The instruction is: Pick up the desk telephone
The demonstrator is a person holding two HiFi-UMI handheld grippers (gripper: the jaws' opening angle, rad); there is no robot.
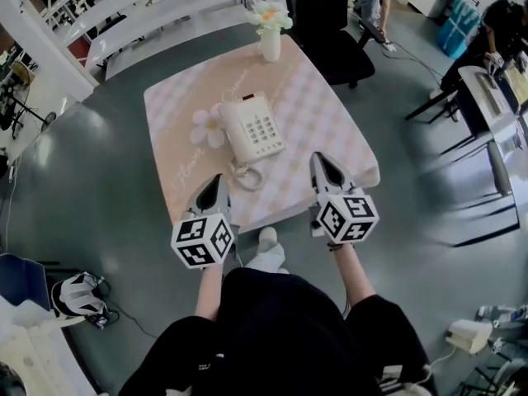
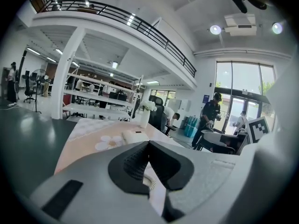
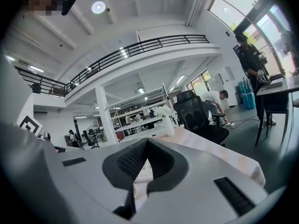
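A cream desk telephone (image 1: 252, 127) with a keypad lies in the middle of a small table (image 1: 330, 114) covered by a pink checked cloth. Its coiled cord (image 1: 247, 175) loops toward the near edge. My left gripper (image 1: 216, 180) hovers over the table's near-left edge, shut and empty, just short of the cord. My right gripper (image 1: 318, 160) is over the near-right part of the cloth, also shut and empty, to the right of the phone. In the left gripper view the phone (image 2: 134, 136) shows beyond the shut jaws; in the right gripper view only a sliver of the phone (image 3: 144, 171) peeks between them.
A white vase of flowers (image 1: 270, 33) stands at the table's far edge. A flower print (image 1: 208, 125) marks the cloth left of the phone. A black office chair (image 1: 334, 35) sits behind the table. Desks and people are at the far right; white shelving stands behind.
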